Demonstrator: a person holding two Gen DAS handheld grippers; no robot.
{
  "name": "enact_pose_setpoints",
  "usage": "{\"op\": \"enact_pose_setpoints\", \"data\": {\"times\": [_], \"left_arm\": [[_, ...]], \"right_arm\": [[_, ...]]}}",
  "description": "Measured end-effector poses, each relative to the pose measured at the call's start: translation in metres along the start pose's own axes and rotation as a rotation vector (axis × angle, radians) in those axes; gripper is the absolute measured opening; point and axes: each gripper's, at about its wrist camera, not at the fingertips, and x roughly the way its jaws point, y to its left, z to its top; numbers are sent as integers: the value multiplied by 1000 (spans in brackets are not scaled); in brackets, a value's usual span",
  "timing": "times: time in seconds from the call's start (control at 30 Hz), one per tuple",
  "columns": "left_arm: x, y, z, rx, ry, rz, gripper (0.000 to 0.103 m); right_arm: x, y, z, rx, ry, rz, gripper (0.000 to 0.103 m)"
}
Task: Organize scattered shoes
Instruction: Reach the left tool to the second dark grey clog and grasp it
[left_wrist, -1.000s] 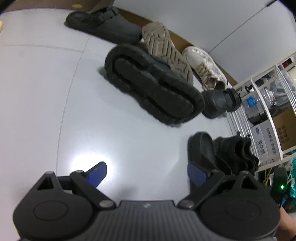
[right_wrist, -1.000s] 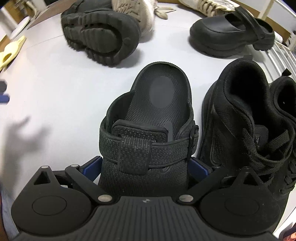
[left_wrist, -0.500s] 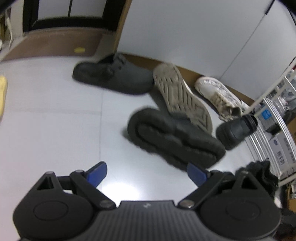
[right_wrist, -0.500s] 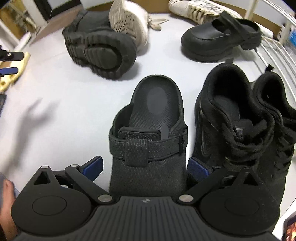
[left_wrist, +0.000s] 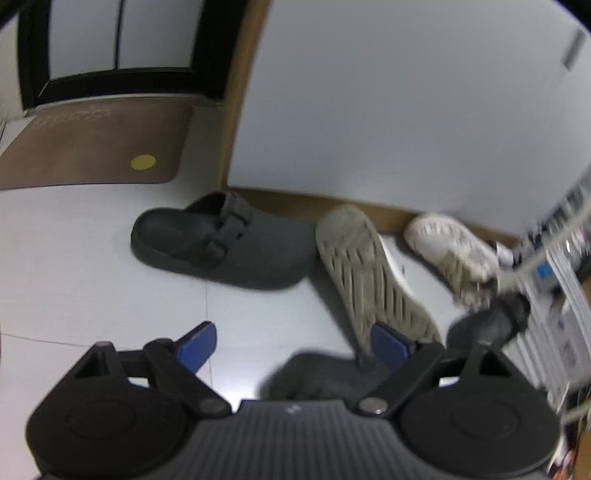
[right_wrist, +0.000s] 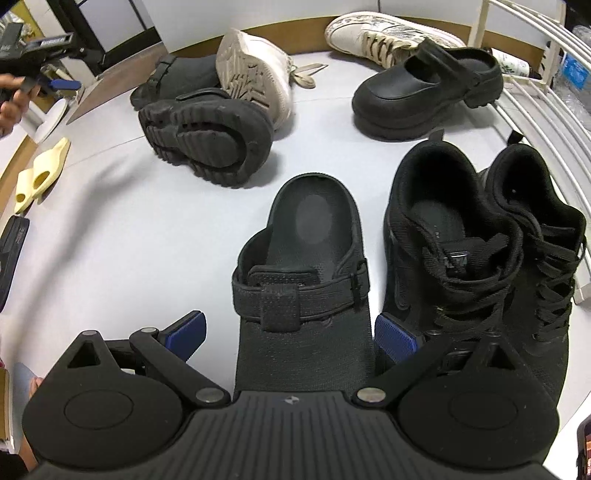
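My left gripper (left_wrist: 291, 341) hangs over bare floor, its jaws wide and closing with nothing between them. Ahead of it lie a grey clog (left_wrist: 221, 243), a white sneaker sole-up (left_wrist: 373, 280) and a second white sneaker (left_wrist: 450, 247) by the wall. An overturned dark shoe (left_wrist: 321, 376) shows just below the fingers. My right gripper (right_wrist: 291, 332) stands open above a black strap clog (right_wrist: 306, 280) on the floor; the left pad is clear of it. A pair of black sneakers (right_wrist: 443, 251) sits right beside that clog.
A white wire rack (right_wrist: 535, 96) borders the right side. A chunky black clog (right_wrist: 424, 88) and an overturned chunky black shoe (right_wrist: 210, 144) lie farther off. Yellow slides (right_wrist: 40, 173) rest at the left; a brown doormat (left_wrist: 92, 144) lies by the door.
The left gripper has swung up and toward the wall, so the grey clog and white sneakers now fill its view. The right gripper has lifted a little above the strap clog.
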Motion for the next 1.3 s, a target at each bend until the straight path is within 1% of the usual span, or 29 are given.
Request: {"op": "enact_pose_setpoints", "data": {"times": [0.17, 0.2, 0.23, 0.27, 0.37, 0.4, 0.47, 0.57, 0.63, 0.67, 0.77, 0.9, 0.97, 1.03, 1.1, 1.13, 1.17, 1.23, 1.3], "left_arm": [[28, 2, 28, 30, -30, 46, 93], [33, 3, 31, 29, -41, 42, 94], [44, 5, 37, 54, -67, 17, 94], [55, 5, 41, 77, -74, 13, 94], [83, 12, 50, 64, -77, 52, 94], [87, 13, 51, 60, -76, 60, 94], [103, 17, 52, 61, -72, 102, 94], [116, 24, 54, 42, -71, 100, 94], [125, 28, 57, 54, -54, 102, 94], [131, 32, 59, 48, -46, 116, 94], [140, 41, 62, -11, -62, 127, 94], [156, 44, 60, -21, -73, 157, 94], [169, 48, 56, -40, -50, 146, 94], [177, 49, 52, -39, -37, 159, 94], [182, 49, 49, -37, -30, 172, 94], [184, 49, 47, -48, -34, 182, 96], [187, 48, 45, -72, -48, 186, 99], [188, 44, 43, -68, -64, 186, 99], [189, 39, 42, -46, -77, 184, 94]], "right_arm": [[-11, -6, 0, 40, -47, 16, 100], [-12, -7, 0, 50, -47, 17, 100], [-13, -9, -1, 59, -46, 18, 100], [-13, -9, -2, 73, -42, 16, 100], [-11, -11, -4, 104, -48, 20, 100], [-10, -12, -4, 114, -50, 22, 100], [-11, -12, -6, 117, -49, 30, 100], [-14, -12, -9, 92, -60, 19, 100], [-15, -15, -10, 105, -61, 20, 100], [-15, -17, -11, 120, -61, 24, 100], [-13, -22, -15, 137, -50, 28, 100], [-25, -27, -23, 150, -77, 30, 100], [-31, -29, -28, 142, -92, 21, 100], [-35, -33, -35, 142, -100, -4, 100], [-36, -38, -40, 157, -91, -21, 100], [-34, -43, -44, 175, -75, -26, 100], [-34, -47, -47, 188, -63, -29, 100], [-32, -51, -51, 199, -44, -40, 100], [-31, -54, -54, 204, -35, -53, 100]]}}
